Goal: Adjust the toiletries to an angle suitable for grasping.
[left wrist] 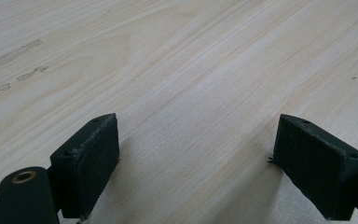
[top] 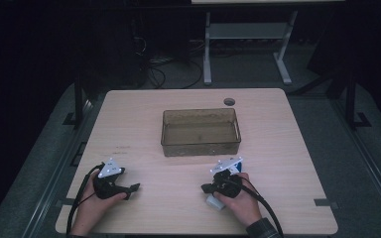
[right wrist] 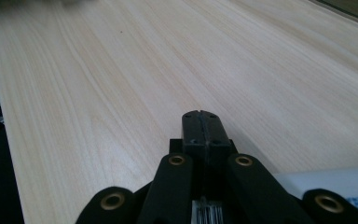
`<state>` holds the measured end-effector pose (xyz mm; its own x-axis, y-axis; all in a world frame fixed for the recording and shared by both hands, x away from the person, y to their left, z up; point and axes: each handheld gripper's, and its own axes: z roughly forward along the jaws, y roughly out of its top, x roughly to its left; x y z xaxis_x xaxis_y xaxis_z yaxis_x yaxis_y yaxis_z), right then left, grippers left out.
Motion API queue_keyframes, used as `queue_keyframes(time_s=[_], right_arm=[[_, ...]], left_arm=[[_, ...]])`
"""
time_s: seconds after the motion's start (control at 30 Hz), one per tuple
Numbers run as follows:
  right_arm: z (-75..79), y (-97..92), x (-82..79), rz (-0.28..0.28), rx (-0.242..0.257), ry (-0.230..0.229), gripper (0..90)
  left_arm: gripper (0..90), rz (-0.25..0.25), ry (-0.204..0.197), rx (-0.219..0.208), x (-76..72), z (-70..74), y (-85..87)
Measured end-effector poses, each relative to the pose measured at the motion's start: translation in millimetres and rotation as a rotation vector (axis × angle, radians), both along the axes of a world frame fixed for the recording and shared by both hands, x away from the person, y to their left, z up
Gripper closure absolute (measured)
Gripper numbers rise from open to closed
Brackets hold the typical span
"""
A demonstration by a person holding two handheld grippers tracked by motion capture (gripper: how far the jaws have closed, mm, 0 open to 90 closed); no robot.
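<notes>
My left gripper point(top: 131, 189) rests low on the wooden table point(top: 287, 158) at the near left and points right. In the left gripper view its jaws point(left wrist: 198, 140) stand wide apart over bare wood, nothing between them. My right gripper point(top: 206, 188) lies at the near right and points left. Its two pads point(right wrist: 200, 116) are pressed together with nothing held. A small white thing point(top: 214, 201) lies under the right hand; in the right gripper view it is a pale edge with blue print point(right wrist: 335, 184), and what it is I cannot tell.
A translucent brown bin point(top: 201, 148) stands at the table's middle and looks empty. A round cable hole point(top: 229, 101) sits near the far edge. Beyond the table are a white desk frame point(top: 207, 54) and loose cables on the dark floor.
</notes>
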<state>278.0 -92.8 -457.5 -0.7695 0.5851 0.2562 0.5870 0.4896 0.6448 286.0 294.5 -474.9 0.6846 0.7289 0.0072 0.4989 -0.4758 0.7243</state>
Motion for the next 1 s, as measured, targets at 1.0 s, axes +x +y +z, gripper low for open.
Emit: queue_keyframes(time_s=[1.0], right_arm=[[2.1,-31.8,-23.3,-0.046,-0.014,0.01,90.0]], left_arm=[[13.3,0.0,0.0,0.001,0.0,0.0,0.0]])
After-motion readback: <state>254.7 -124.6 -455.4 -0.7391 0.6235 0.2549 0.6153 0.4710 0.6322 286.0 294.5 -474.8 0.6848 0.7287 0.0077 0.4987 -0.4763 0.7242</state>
